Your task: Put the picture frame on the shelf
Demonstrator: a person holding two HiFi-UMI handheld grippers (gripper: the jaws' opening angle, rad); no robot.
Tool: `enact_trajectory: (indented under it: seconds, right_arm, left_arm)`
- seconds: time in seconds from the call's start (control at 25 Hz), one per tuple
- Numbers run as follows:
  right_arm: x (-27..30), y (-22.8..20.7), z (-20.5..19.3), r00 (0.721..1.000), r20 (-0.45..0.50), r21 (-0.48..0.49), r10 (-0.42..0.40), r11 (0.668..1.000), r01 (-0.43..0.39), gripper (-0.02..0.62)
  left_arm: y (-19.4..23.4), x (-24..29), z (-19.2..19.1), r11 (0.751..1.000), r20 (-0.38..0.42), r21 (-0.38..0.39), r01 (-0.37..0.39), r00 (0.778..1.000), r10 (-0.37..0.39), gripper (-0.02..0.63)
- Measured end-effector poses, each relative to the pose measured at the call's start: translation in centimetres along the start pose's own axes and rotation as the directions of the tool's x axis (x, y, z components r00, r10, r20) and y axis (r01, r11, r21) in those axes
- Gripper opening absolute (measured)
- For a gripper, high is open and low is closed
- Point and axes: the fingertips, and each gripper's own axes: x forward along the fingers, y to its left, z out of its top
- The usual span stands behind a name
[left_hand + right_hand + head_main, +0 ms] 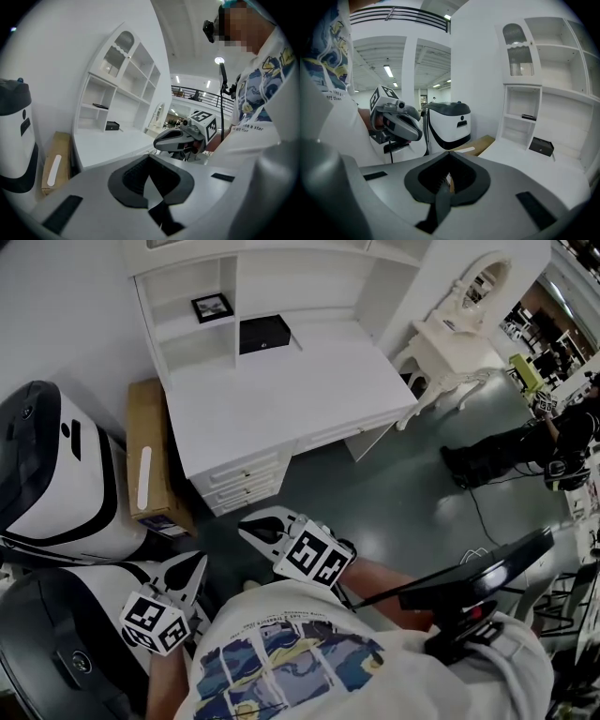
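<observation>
**Q:** Where's the picture frame (pixel 212 307) right now?

**A:** It's sitting in the lower left cubby of the white shelf unit (pixel 178 285), one level above the tabletop (pixel 281 399). There's a black box (pixel 264 334) on the tabletop just to its right.

**Q:** And the claws?

**A:** You've got both down by your shirt (pixel 291 652), well apart from the frame. Your left claw (pixel 194 565) is pinched together with nothing in it. Your right claw (pixel 255 529) is the same, jaws together and empty.
</observation>
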Motion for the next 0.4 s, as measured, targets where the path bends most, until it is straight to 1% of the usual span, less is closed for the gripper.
enact_trajectory:
  seconds: [0.4]
  right_arm:
    - [0.85, -0.47, 0.16, 1.0, 0.0, -0.002, 0.016, 1.0, -0.016, 0.025]
  left_arm:
    - [0.97, 0.26, -0.05, 1.0, -0.001, -0.014, -0.009, 1.0, 0.009, 0.014]
